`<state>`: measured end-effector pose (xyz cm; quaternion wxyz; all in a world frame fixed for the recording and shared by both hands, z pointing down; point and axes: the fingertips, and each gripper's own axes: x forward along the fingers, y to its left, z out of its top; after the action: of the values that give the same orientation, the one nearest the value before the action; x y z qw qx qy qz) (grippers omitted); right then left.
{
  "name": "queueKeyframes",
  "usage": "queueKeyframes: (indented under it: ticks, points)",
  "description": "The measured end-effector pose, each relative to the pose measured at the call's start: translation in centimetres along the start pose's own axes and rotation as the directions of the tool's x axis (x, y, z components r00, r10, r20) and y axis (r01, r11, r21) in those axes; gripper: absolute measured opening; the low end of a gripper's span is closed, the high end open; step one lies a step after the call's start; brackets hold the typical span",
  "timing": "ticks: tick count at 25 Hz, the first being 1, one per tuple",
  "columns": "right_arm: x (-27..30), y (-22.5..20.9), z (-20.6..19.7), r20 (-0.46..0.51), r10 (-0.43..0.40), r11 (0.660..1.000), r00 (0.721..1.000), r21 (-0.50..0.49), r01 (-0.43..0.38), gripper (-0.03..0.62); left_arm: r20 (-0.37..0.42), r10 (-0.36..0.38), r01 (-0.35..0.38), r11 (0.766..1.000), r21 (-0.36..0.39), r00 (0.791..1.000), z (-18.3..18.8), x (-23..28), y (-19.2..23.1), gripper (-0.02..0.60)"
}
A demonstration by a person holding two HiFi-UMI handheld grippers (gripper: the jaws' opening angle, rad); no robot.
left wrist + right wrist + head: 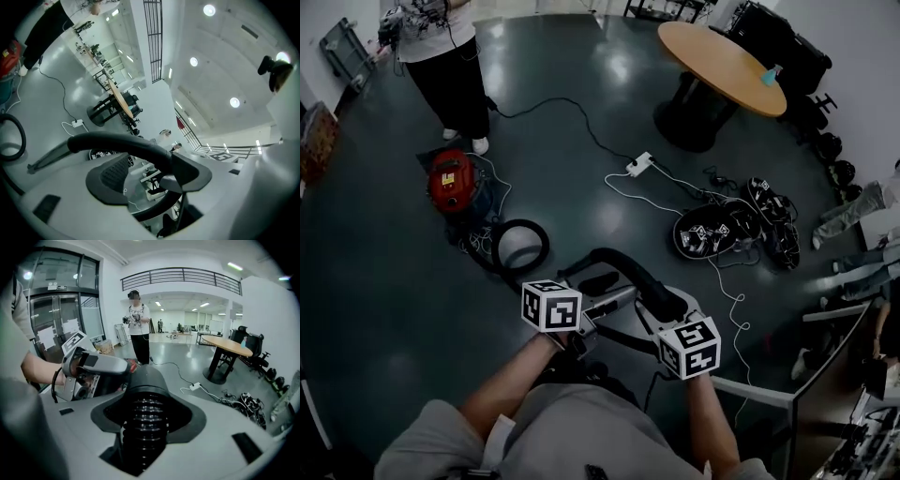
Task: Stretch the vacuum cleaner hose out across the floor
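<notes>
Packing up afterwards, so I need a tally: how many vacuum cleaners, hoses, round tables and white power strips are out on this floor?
Vacuum cleaner: 1
Hose: 1
Round table: 1
Power strip: 1
Total: 4

Blk ribbed plastic hose – semi-gloss; floor smooth, v. glossy; table top wood, matt.
</notes>
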<state>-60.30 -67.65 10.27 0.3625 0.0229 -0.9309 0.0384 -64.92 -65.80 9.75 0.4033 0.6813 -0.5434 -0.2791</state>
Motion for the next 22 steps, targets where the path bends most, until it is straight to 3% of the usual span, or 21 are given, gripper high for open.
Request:
queueKeyframes:
  ticks: [3,5,9,12,15,17,22]
  points:
    - [-2.5,-0.1,-2.6,0.014,-0.041,0.996,0.999,0.079,0.04,0.221,-0.099,0.018,-0.008,0.995,0.103,0.995,-3.7,-1.1,-0.4,0.293]
    - [-4.3,-0.2,-4.0,0.027,-0.06,0.989,0.998,0.134,0.056,0.221,-0.217,0.062,-0.018,0.98,0.2,0.974,-7.7,-2.0,-0.4,0.293]
    - [-7.3,0.5,-6.8,0.034,-0.074,0.976,0.997,0.209,0.066,0.221,-0.459,0.137,0.052,0.925,0.375,0.878,-19.0,-3.1,-2.2,0.293]
    - [-8.7,1.3,-7.4,0.038,-0.06,0.962,0.997,0.268,0.048,0.221,-0.539,0.164,0.151,0.857,0.492,0.826,-24.5,-1.9,-5.0,0.293]
    - [-10.0,2.9,-7.9,0.043,-0.029,0.939,0.999,0.345,0.012,0.222,-0.571,0.12,0.265,0.796,0.545,0.812,-28.0,-1.0,-9.6,0.294]
    - [-10.6,4.1,-8.1,0.053,-0.007,0.917,0.999,0.399,-0.015,0.222,-0.571,0.106,0.301,0.764,0.571,0.814,-29.3,-1.0,-12.0,0.293]
    - [-11.4,7.9,-8.4,0.058,0.012,0.875,0.998,0.483,-0.038,0.222,-0.541,0.115,0.297,0.731,0.614,0.833,-30.8,-2.1,-14.0,0.294]
